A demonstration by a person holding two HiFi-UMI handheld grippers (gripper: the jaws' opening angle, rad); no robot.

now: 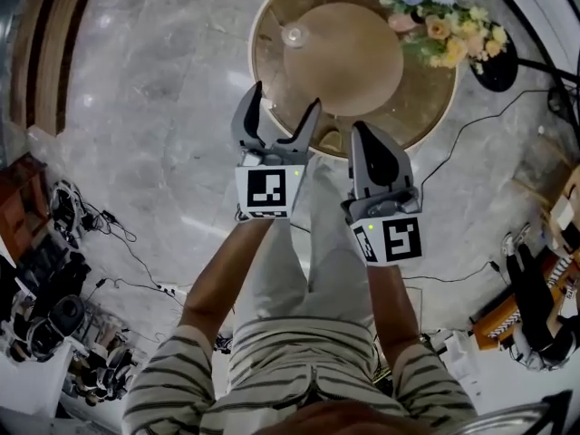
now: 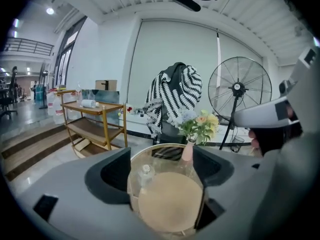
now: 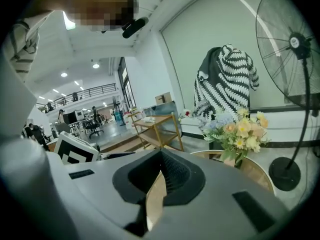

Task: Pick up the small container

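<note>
The small container (image 1: pixel 293 35) is a clear glass bottle with a round stopper. It stands on the far left part of a round beige mat (image 1: pixel 349 57) on the round gold-rimmed table (image 1: pixel 272 71). In the left gripper view the small container (image 2: pixel 145 173) shows between the jaws, well ahead of them. My left gripper (image 1: pixel 286 98) hovers open over the table's near edge, with nothing between its fingers. My right gripper (image 1: pixel 362 130) is beside it at the table's near edge, its jaws closed together and empty; in its own view the right gripper (image 3: pixel 161 156) has its tips touching.
A pink vase of flowers (image 1: pixel 435 16) stands at the table's far right. A standing fan (image 2: pixel 239 91), a wooden cart (image 2: pixel 95 119) and a striped garment on a stand (image 2: pixel 175 96) are behind the table. Cables (image 1: pixel 118 243) and gear (image 1: pixel 54 315) lie on the floor at left.
</note>
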